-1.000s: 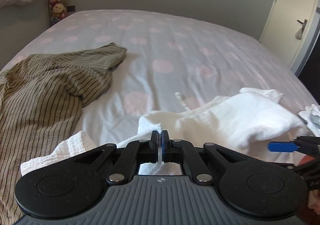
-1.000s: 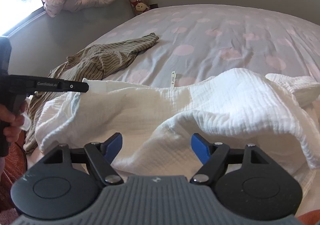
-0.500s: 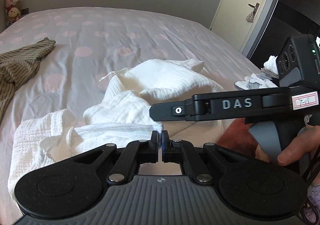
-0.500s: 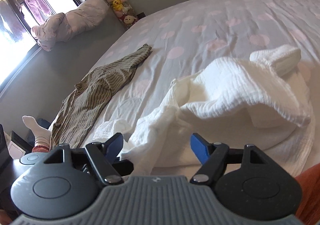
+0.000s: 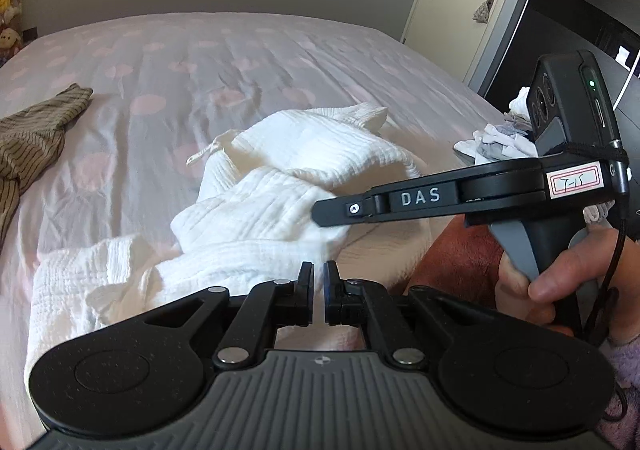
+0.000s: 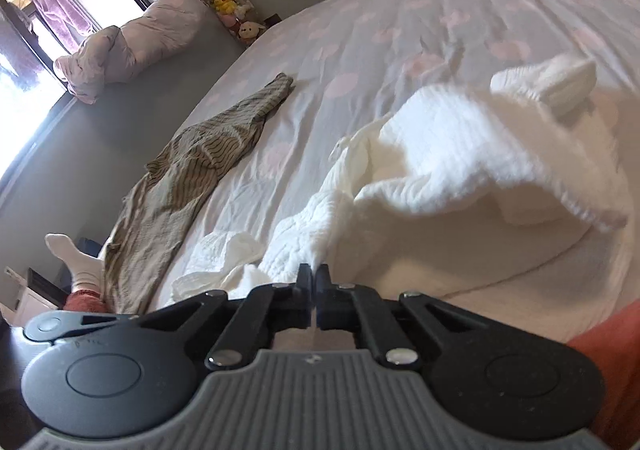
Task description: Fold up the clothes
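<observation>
The striped garment [image 5: 28,142] runs off the left edge; motion blurs the white garment's [image 6: 460,154] raised fold.

The right tool [image 5: 320,206], seen side-on from the left wrist, carries raised letters "DAS" on its black finger arm. Behind them sits a white sticker [image 5: 573,183] with red border, handwritten, roughly "T-15". Nothing else is legible.

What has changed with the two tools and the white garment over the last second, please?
The right tool, open a second ago, has shut on the near edge of the white garment. The left tool, earlier clamped on the fabric, now shows a slight gap with no cloth clearly between its fingers. The striped garment stayed where it lay on the bed.
</observation>
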The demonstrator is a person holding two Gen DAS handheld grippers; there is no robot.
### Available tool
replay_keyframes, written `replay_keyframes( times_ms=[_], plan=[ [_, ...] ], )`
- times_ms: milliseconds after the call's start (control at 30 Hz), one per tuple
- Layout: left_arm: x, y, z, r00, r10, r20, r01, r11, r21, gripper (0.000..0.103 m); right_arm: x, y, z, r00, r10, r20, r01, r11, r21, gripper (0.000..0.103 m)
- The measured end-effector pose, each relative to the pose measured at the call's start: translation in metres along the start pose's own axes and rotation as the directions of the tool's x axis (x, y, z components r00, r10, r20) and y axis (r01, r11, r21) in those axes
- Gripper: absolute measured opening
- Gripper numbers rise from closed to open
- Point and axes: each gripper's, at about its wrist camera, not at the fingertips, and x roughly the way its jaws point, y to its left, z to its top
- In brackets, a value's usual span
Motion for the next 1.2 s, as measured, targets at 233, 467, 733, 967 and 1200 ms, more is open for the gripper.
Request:
replay_keyframes(
  times_ms=[233, 467, 733, 967, 1200],
  plan=[
    [-0.01, 0.023, 0.035, 0.994, 0.095, 0.05, -0.1, 0.988, 0.116, 0.021, -0.047, -0.053, 0.031, 0.971, -0.223, 0.09, 0.227, 0.973, -0.044, 0.002],
    [0.016, 0.04, 0.073, 0.991, 0.121, 0.056, -0.132, 0.956, 0.261, 0.025, -0.088, -0.111, 0.044, 0.888, -0.427, 0.172, 0.428, 0.903, 0.036, 0.002],
    [0.084, 0.029, 0.095, 0.994, 0.104, 0.042, -0.111, 0.856, 0.504, 0.045, -0.084, -0.163, 0.046, 0.766, -0.618, 0.175, 0.619, 0.783, 0.058, 0.002],
    [0.16, 0.021, 0.11, 0.998, 0.065, -0.006, -0.046, 0.769, 0.638, 0.045, -0.069, -0.203, 0.037, 0.738, -0.666, 0.105, 0.662, 0.746, 0.081, 0.002],
    [0.226, 0.004, 0.131, 0.998, -0.04, -0.052, 0.065, 0.692, 0.719, 0.046, -0.06, -0.224, 0.028, 0.772, -0.633, 0.049, 0.625, 0.771, 0.122, 0.002]
  ],
)
